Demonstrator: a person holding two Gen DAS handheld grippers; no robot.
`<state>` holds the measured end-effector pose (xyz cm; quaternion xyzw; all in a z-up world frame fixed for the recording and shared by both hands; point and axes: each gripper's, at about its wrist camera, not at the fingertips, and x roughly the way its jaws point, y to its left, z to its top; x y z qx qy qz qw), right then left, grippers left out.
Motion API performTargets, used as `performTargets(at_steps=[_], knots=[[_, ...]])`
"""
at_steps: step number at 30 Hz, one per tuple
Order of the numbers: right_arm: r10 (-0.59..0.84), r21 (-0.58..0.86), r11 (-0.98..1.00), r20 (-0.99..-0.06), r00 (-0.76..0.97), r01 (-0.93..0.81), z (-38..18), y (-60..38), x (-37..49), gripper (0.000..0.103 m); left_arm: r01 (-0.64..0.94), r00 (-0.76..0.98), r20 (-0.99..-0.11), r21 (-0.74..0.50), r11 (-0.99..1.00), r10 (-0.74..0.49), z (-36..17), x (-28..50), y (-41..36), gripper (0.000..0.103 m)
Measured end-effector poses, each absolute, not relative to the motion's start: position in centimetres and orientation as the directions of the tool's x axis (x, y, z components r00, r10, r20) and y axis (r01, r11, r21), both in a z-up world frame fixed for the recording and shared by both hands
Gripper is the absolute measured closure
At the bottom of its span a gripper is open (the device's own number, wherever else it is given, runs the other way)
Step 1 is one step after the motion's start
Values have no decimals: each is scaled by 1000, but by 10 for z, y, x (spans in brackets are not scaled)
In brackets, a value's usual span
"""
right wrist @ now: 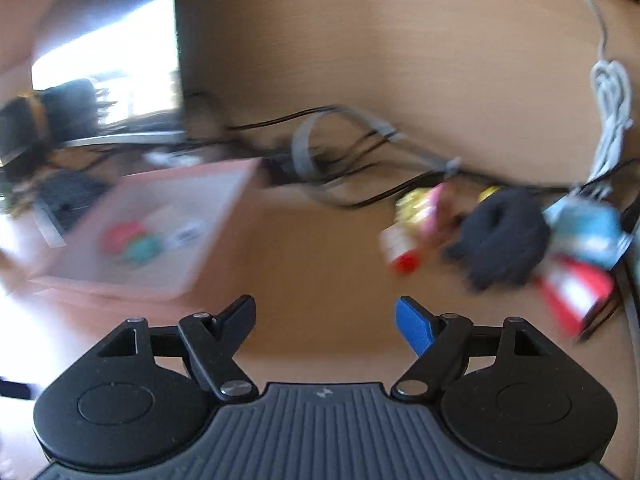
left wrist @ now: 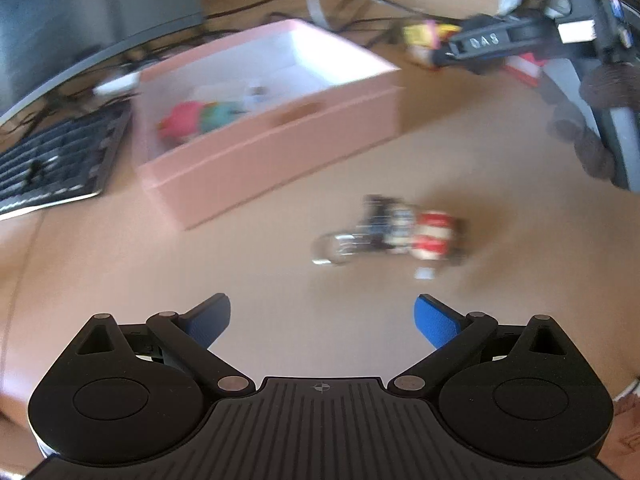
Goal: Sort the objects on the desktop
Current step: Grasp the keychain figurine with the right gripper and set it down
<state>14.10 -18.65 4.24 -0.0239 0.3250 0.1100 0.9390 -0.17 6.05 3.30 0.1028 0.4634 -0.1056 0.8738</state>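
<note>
A pink open box (left wrist: 280,148) stands on the wooden desk and holds a red item (left wrist: 182,122), a teal item and a small white one. A blurred keychain (left wrist: 392,232) with a metal ring and a red-white tag lies on the desk ahead of my left gripper (left wrist: 322,320), which is open and empty. My right gripper (right wrist: 324,320) is open and empty above the desk. To its right lie a black hair tie (right wrist: 500,236), a yellow-pink packet (right wrist: 420,208), a blue item (right wrist: 588,232) and red-white packets (right wrist: 572,292). The box also shows at the left of the right wrist view (right wrist: 160,236).
A black keyboard (left wrist: 56,160) and a monitor base sit left of the box. Black and grey cables (right wrist: 340,148) run along the back of the desk. A white coiled cable (right wrist: 612,112) hangs at the right. The other gripper (left wrist: 520,44) shows at upper right of the left wrist view.
</note>
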Motion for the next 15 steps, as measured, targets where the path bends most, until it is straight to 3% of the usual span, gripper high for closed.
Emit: performTargets(at_steps=[2, 4, 10, 12, 13, 15], knots=[[127, -21, 984, -606, 785, -176, 33, -187, 164, 38, 242, 556, -828, 85, 966, -67, 37, -1, 79, 2], [99, -37, 987, -613, 784, -153, 24, -182, 184, 43, 211, 562, -825, 72, 975, -61, 42, -1, 96, 2], [48, -49, 993, -654, 755, -106, 2, -180, 219, 49, 191, 572, -813, 7, 982, -106, 50, 6, 118, 2], [49, -25, 996, -659, 751, -87, 0, -185, 216, 59, 211, 567, -814, -8, 977, -129, 49, 10, 113, 2], [60, -5, 996, -662, 747, -85, 1, -190, 211, 74, 226, 562, -815, -12, 974, -141, 47, 12, 108, 2], [67, 28, 998, -654, 753, -64, 5, -200, 202, 79, 264, 551, -818, -16, 964, -164, 44, 15, 94, 2]])
